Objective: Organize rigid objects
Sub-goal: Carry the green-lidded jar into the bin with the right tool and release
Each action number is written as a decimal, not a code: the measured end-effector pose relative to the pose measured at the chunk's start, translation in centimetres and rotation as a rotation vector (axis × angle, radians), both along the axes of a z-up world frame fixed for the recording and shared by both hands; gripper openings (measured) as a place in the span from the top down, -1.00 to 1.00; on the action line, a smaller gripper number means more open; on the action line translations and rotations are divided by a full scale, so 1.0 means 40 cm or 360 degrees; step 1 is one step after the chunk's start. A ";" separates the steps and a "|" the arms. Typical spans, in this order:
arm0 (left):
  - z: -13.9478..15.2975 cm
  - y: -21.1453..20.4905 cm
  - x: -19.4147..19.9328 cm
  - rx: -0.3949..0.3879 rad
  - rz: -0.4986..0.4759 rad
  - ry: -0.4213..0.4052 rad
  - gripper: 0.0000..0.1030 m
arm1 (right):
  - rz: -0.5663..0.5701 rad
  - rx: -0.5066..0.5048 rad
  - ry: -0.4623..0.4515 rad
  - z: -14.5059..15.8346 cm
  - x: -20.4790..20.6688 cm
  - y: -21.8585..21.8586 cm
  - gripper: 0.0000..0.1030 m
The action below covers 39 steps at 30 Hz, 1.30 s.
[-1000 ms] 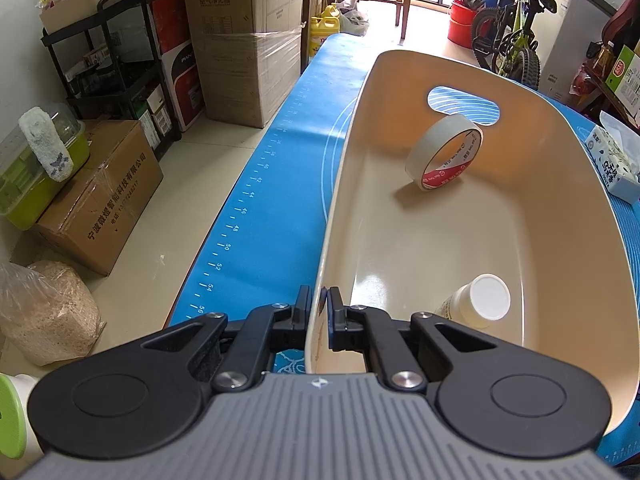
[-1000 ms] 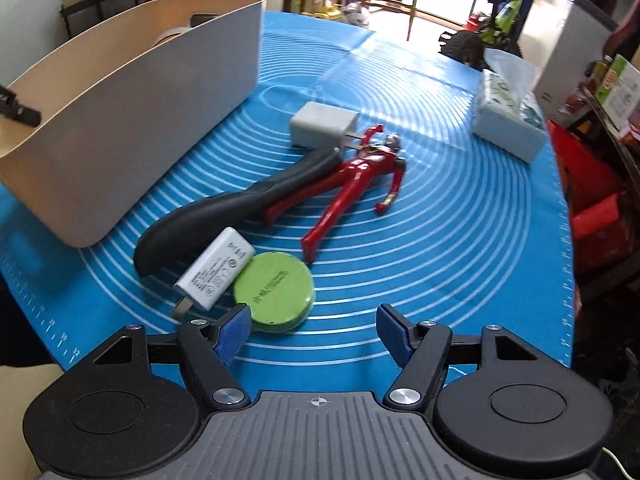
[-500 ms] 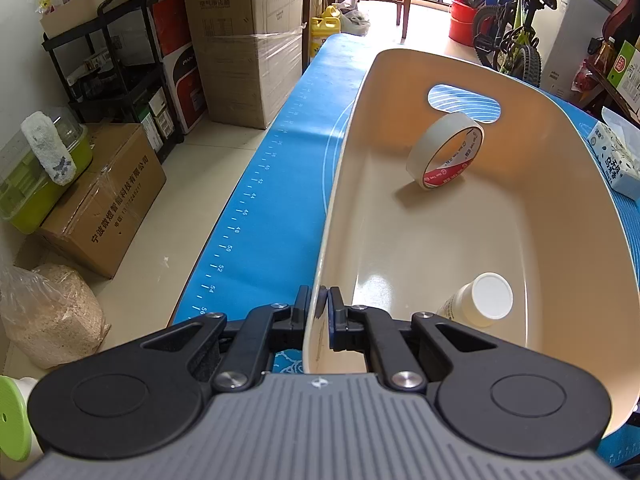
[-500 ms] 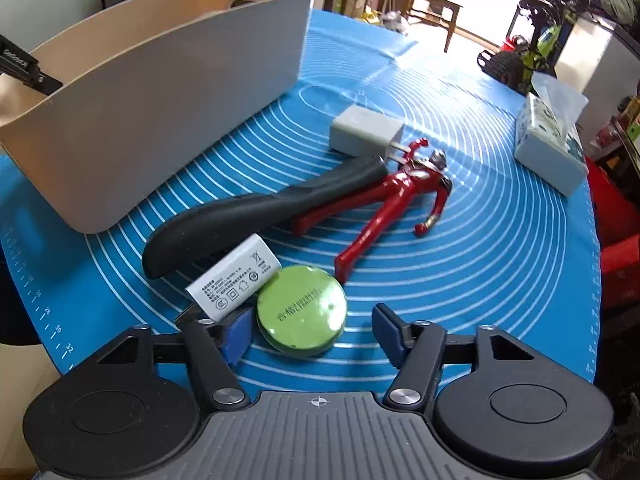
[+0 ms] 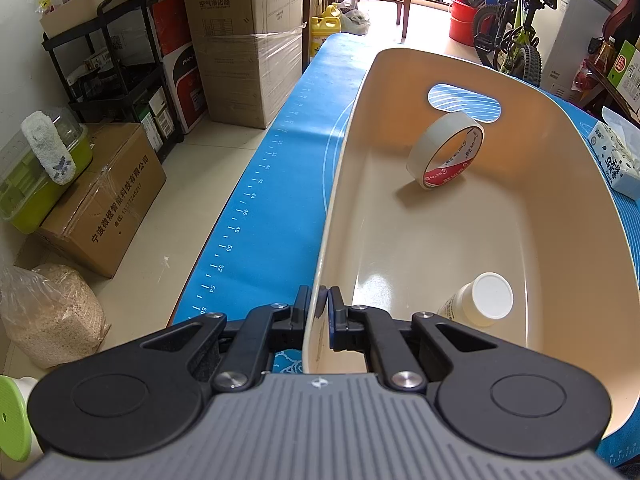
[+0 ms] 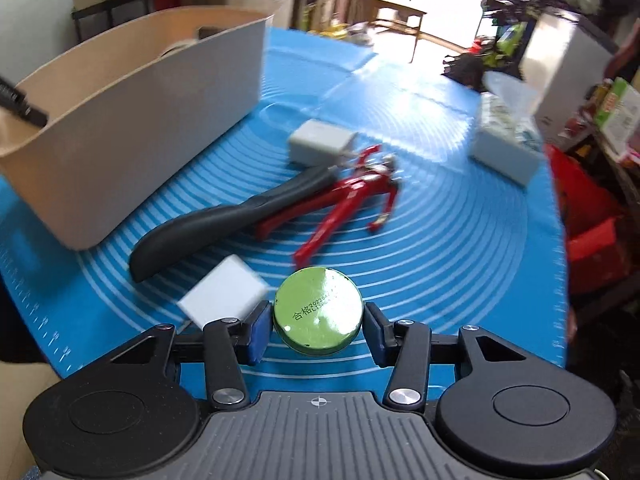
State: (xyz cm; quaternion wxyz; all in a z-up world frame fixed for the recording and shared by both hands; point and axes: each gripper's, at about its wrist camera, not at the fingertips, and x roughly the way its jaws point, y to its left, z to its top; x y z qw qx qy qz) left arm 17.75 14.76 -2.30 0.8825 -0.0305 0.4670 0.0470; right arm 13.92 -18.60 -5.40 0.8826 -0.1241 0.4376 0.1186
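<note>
My left gripper [image 5: 319, 308] is shut on the near rim of the cream bin [image 5: 560, 184], one finger inside the wall and one outside. In the bin a tape roll [image 5: 444, 152] stands on edge and a white-capped bottle [image 5: 480, 300] lies near my fingers. My right gripper [image 6: 318, 322] is closing on a round green tin [image 6: 318, 304]; the tin sits between the blue pads, which touch its two sides. Beside it on the blue mat lie a white adapter [image 6: 224, 294], a black-handled tool [image 6: 224, 224], a red figure [image 6: 352, 196] and a white charger [image 6: 320, 142].
The bin [image 6: 140, 120] stands left of the loose objects in the right wrist view. A tissue pack [image 6: 508, 144] lies at the mat's far right. Left of the table are cardboard boxes [image 5: 248, 40], a black shelf cart [image 5: 116, 80] and a sack [image 5: 48, 312] on the floor.
My right gripper moved forward over the green tin and its jaws narrowed until the pads met the tin's sides. My left gripper stayed shut on the bin's rim.
</note>
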 end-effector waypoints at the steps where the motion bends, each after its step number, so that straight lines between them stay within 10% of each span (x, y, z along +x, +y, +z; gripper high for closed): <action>1: 0.000 -0.001 0.000 -0.0001 0.0000 0.0000 0.81 | -0.0023 -0.0002 -0.0021 0.012 -0.002 -0.005 -0.04; 23: -0.005 0.003 0.000 -0.0032 0.0005 -0.0001 0.82 | -0.0026 0.0099 -0.0437 0.298 0.030 0.226 -0.04; 39: -0.003 0.005 -0.001 -0.0040 0.0006 -0.0011 0.83 | 0.0121 0.0156 -0.0342 0.250 0.121 0.504 -0.04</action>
